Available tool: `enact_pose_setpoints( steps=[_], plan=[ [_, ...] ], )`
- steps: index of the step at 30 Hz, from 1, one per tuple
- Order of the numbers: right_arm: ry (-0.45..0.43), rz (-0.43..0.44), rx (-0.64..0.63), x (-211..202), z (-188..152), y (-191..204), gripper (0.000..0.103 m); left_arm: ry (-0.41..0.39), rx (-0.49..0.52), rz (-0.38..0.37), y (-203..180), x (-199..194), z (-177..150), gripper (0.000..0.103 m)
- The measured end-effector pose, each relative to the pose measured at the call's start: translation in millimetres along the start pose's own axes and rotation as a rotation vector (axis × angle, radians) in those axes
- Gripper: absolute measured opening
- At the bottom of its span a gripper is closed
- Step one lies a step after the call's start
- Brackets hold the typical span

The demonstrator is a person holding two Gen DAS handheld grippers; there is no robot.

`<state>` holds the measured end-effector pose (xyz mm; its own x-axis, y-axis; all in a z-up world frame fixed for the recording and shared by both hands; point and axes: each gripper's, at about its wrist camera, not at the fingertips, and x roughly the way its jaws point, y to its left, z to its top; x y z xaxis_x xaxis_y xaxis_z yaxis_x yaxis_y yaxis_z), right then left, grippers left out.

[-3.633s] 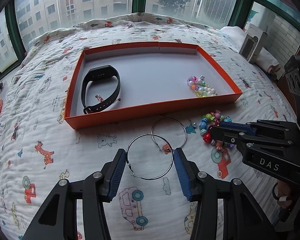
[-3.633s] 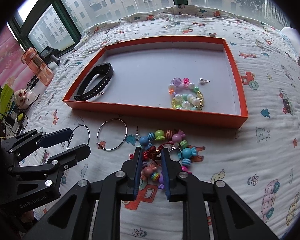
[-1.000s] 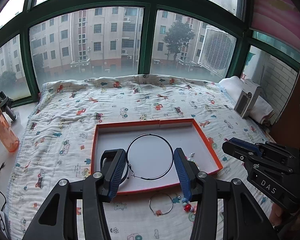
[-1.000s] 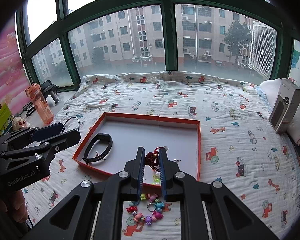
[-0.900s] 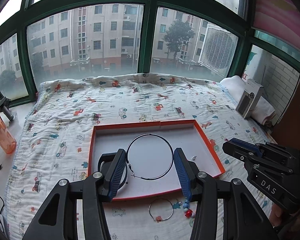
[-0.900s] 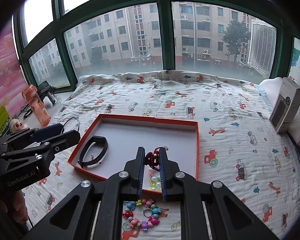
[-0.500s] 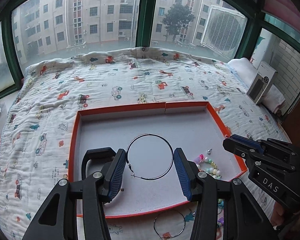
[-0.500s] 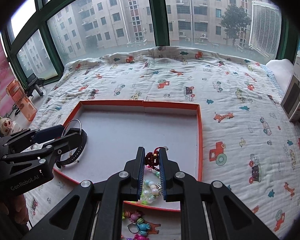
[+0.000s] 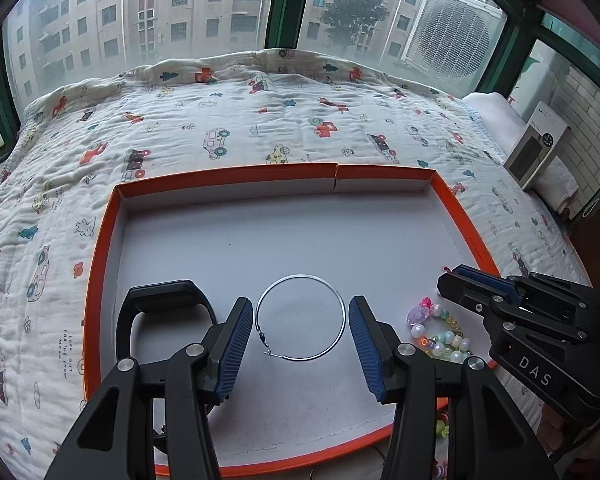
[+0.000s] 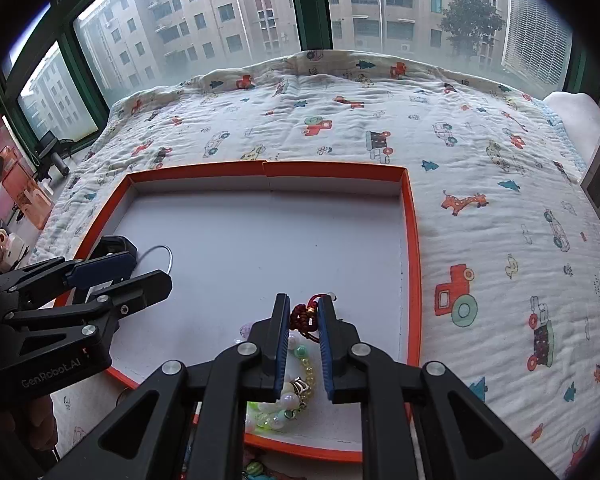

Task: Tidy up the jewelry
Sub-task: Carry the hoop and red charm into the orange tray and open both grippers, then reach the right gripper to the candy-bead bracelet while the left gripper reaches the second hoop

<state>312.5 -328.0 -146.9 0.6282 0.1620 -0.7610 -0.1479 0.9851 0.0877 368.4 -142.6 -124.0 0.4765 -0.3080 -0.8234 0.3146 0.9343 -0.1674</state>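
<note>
Left hand-held gripper [image 9: 302, 330] half-open gripping hoop earring [image 9: 300, 318], right hand-held gripper [image 10: 304, 330] clamped on red cord [image 10: 304, 314], above orange tray [image 9: 100, 240]

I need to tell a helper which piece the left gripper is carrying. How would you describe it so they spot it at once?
Find the shallow orange-rimmed tray on the cartoon-print quilt. Above its white floor, the left gripper holds a large hoop earring spanning its blue pads. It is a bare, thin silver wire circle, unlike the black wristband beside it or the pastel bead bracelet on the other side.
</note>
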Motion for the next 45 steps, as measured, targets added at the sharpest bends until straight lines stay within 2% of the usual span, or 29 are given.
enact_pose_setpoints(
  steps=[7, 12, 18, 23, 28, 33, 38, 43, 45],
  plan=[
    [0.001, -0.005, -0.007, -2, 1, 0, 0.019, 0.005, -0.008, -0.007, 4, -1, -1, 0.056],
    [-0.030, -0.002, 0.000, -21, 1, -1, 0.034, -0.008, 0.002, -0.014, 1, -24, -9, 0.056],
    [-0.066, -0.009, -0.001, -50, -6, -2, 0.040, -0.024, 0.037, -0.028, -7, -65, -34, 0.056],
    [-0.067, -0.014, -0.018, -68, -21, 1, 0.043, 0.014, 0.074, -0.046, -16, -84, -64, 0.056],
    [-0.035, -0.019, -0.047, -76, -44, 4, 0.043, 0.070, 0.088, -0.047, -22, -79, -93, 0.056],
    [0.018, 0.011, -0.060, -75, -66, 6, 0.043, 0.100, 0.088, -0.053, -26, -69, -105, 0.056],
    [0.054, 0.022, -0.084, -68, -80, 10, 0.043, 0.109, 0.081, -0.043, -25, -61, -106, 0.056],
    [0.074, 0.045, -0.062, -57, -81, 7, 0.043, 0.118, 0.084, -0.044, -24, -52, -103, 0.056],
    [0.076, 0.048, -0.057, -54, -80, 7, 0.040, 0.120, 0.082, -0.046, -24, -49, -102, 0.056]
  ],
)
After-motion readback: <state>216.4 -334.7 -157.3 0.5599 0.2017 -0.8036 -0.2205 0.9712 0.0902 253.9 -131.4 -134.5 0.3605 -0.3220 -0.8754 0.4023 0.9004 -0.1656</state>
